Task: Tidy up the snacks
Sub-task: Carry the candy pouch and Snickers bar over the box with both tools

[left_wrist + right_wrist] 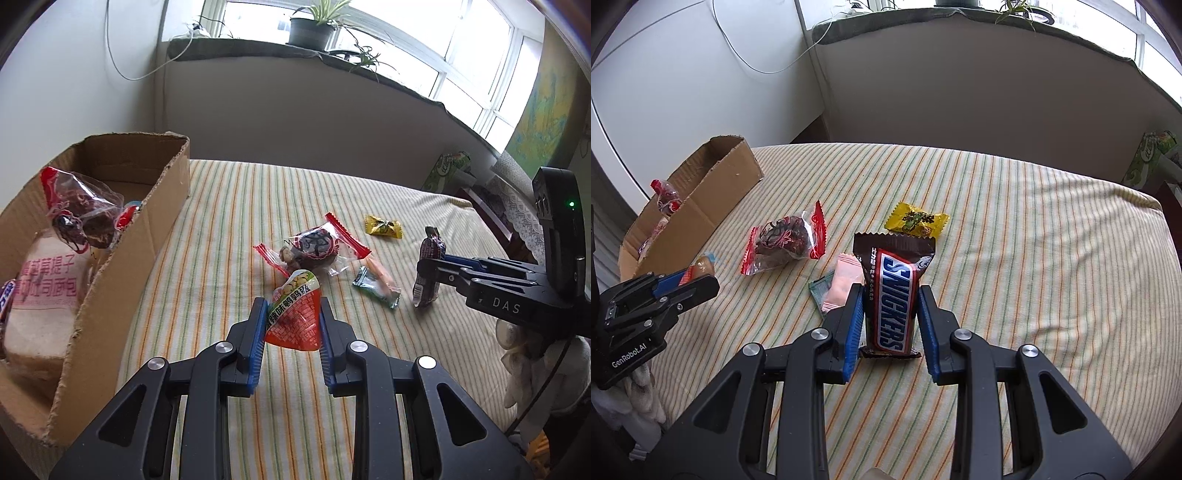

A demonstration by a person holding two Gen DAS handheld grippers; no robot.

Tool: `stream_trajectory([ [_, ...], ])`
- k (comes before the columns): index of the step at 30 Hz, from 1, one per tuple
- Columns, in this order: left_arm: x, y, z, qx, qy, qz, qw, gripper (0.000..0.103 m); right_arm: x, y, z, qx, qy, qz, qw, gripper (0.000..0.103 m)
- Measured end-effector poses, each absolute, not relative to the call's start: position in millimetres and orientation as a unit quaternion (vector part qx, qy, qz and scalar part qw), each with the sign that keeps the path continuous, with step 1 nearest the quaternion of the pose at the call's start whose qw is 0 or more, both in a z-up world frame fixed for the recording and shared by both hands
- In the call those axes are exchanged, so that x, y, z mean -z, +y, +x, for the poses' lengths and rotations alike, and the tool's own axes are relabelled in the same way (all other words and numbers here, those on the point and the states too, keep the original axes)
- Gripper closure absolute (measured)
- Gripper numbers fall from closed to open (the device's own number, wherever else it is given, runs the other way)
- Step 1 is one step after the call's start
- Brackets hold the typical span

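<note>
Both grippers are loaded: the left gripper (293, 325) is clamped on a red packet (293, 314), the right gripper (891, 317) on a Snickers (892, 295), both over the table's near middle. Judging by this, about half remains: 4 snacks lie mid-table, a walnut pack (314, 249), 2 small sachets (836, 286), a yellow candy (916, 220). The box (122, 240) at the left edge already holds bread (40, 295) and another walnut pack; nothing blocks it.

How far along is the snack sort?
Done: the brown cardboard box already holds a bread loaf and wrapped cakes. In hand: left gripper pinches a red-and-green triangular packet; right gripper pinches a brown Snickers bar. Left: clear red-edged cake packet, yellow candy, pink and green sachets.
</note>
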State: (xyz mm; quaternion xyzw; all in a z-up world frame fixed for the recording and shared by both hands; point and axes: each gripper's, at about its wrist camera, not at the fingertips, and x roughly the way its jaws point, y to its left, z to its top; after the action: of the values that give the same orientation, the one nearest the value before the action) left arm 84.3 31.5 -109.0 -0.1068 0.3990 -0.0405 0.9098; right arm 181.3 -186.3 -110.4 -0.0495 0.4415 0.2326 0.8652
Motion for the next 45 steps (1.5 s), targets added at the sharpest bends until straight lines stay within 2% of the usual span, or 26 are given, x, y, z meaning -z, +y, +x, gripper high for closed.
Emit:
stream_trajectory([
  [21,64.5,57.5,38.8,0.037,0.344,-0.115,0.931,0.079,57.2,-146.0,135.5,-0.267,0.397,-0.069,0.875,0.073],
  [45,50.9,170.4,4.8,-0.047,0.306,-0.15,0.939,0.079,14.0,-3.2,111.3,-0.366,0.352,-0.116,0.853,0.073],
])
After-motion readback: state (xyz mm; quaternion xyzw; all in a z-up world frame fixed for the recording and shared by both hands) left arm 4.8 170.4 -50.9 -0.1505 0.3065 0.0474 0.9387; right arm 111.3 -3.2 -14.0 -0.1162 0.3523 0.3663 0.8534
